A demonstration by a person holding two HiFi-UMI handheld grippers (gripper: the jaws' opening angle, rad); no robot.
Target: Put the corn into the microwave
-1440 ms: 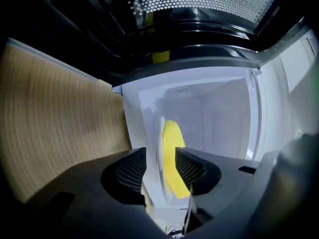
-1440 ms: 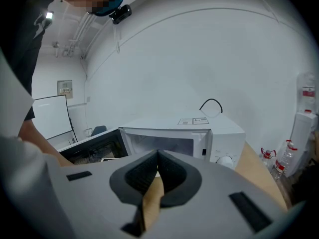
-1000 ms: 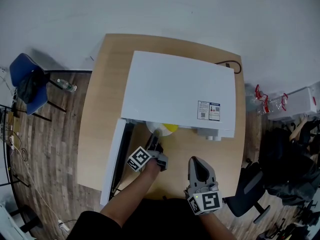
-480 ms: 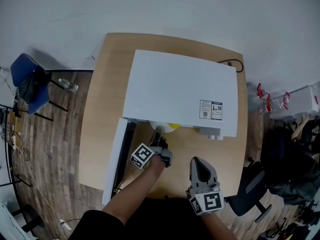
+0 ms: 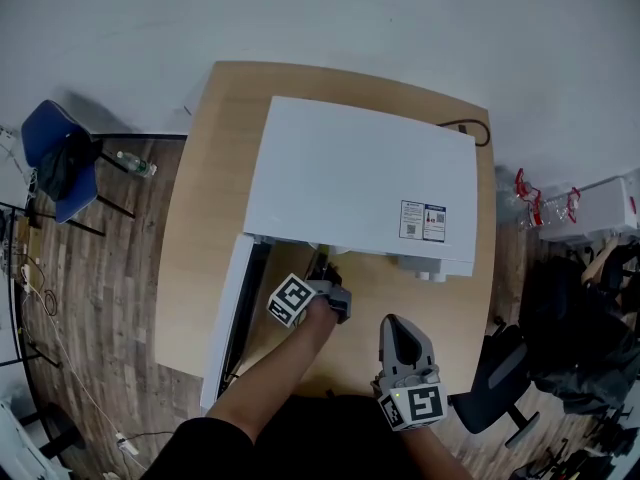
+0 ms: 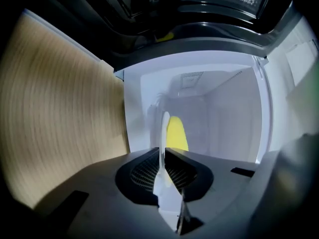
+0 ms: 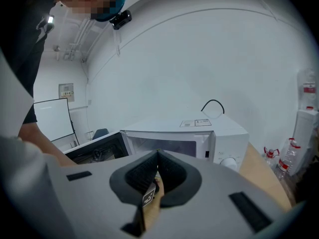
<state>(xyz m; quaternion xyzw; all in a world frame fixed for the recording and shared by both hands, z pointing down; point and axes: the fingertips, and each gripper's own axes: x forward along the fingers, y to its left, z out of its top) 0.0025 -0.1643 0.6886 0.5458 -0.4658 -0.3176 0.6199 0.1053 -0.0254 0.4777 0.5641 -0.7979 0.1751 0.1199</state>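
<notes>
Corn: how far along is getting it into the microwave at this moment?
Done: the microwave has its door open, and the corn on its white plate looks inside the cavity. In hand: the left gripper is shut on the plate's rim. Left: release the plate and pull out. The right gripper is shut, empty, held back.

Sticker on microwave top: print and red symbol, too small to read
Readable text elsewhere: none

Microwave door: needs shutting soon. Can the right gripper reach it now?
Probably not directly: the left arm, whose left gripper holds the plate, lies between the right gripper and the open door.
</notes>
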